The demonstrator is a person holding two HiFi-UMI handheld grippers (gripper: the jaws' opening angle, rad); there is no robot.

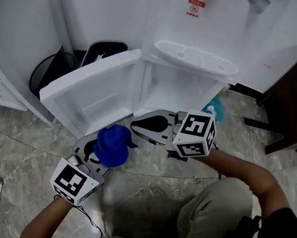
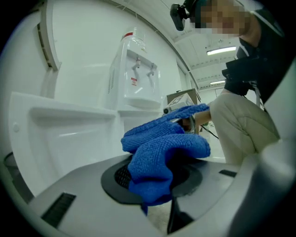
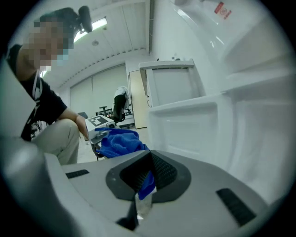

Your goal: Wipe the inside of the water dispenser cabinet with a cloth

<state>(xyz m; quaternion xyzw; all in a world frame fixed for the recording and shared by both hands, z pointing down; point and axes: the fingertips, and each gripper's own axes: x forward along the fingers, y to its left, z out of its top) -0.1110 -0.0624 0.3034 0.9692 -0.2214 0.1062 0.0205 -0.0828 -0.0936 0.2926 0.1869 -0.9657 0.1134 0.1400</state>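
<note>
On your left gripper (image 2: 155,185) the dark ribbed pads (image 2: 121,175) are clamped on the fluffy blue cloth (image 2: 162,148), which bulges out in soft folds at the centre of the left gripper view. Your right gripper (image 3: 144,178) keeps its smooth grey jaws pressed together. In the upper middle of the head view, the glossy white plastic cabinet (image 1: 179,84) stands open, with its door (image 1: 96,92) swung to the left.
</note>
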